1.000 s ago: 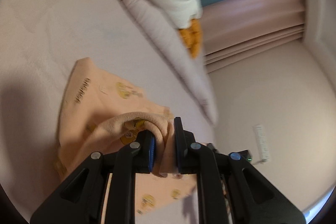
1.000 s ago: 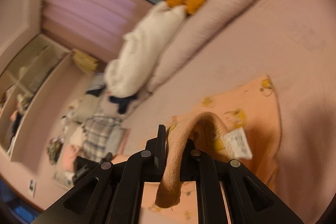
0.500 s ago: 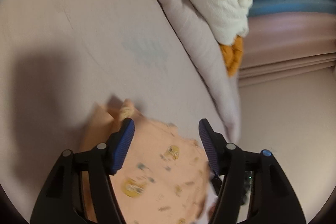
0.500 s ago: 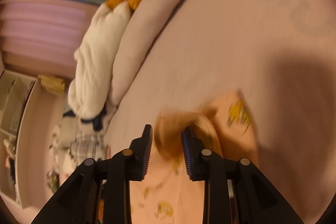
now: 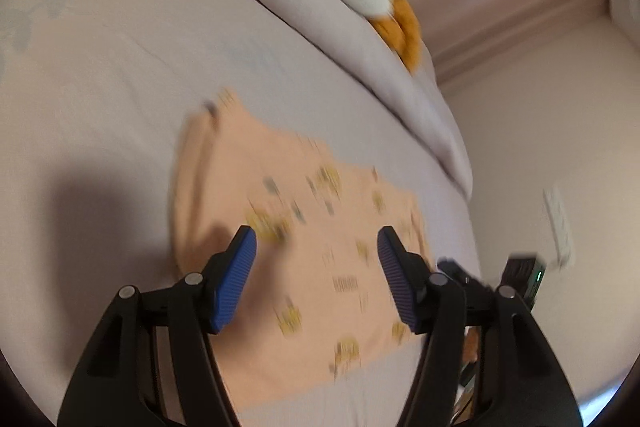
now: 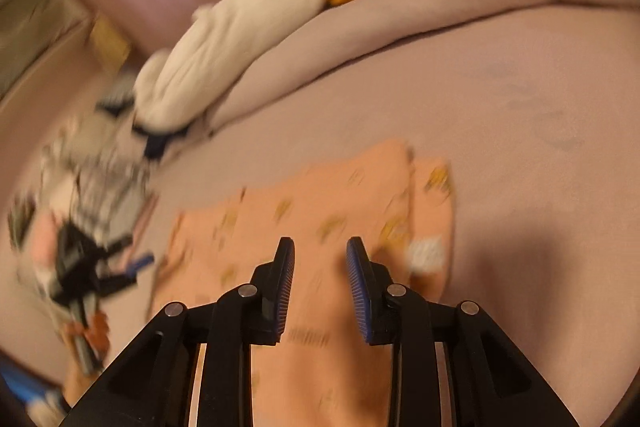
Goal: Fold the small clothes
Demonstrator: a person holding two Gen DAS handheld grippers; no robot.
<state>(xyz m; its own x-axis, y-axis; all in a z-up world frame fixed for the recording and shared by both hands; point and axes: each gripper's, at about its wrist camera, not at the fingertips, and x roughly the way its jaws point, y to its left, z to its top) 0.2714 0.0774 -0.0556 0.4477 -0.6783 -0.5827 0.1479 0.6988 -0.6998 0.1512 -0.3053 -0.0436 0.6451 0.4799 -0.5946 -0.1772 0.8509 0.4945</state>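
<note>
A small peach garment (image 5: 304, 251) with yellow cartoon prints lies folded flat on the pale pink bed. My left gripper (image 5: 316, 243) is open and empty, hovering just above the garment's near part. In the right wrist view the same garment (image 6: 320, 211) lies ahead with a white label (image 6: 426, 254) showing near its right edge, where a lower layer sticks out. My right gripper (image 6: 320, 251) is open and empty just above the cloth. Both views are motion-blurred.
A rolled pale duvet (image 5: 320, 23) with a white and orange plush toy (image 6: 256, 27) runs along the bed's far side. A heap of clothes (image 6: 100, 171) and the other gripper (image 6: 80, 267) sit at the left of the right wrist view. Wall and curtains stand beyond.
Both grippers let go of the garment's edge and opened: the left first, then the right. The folded-over cloth now lies flat, and both grippers have drawn back above it.
</note>
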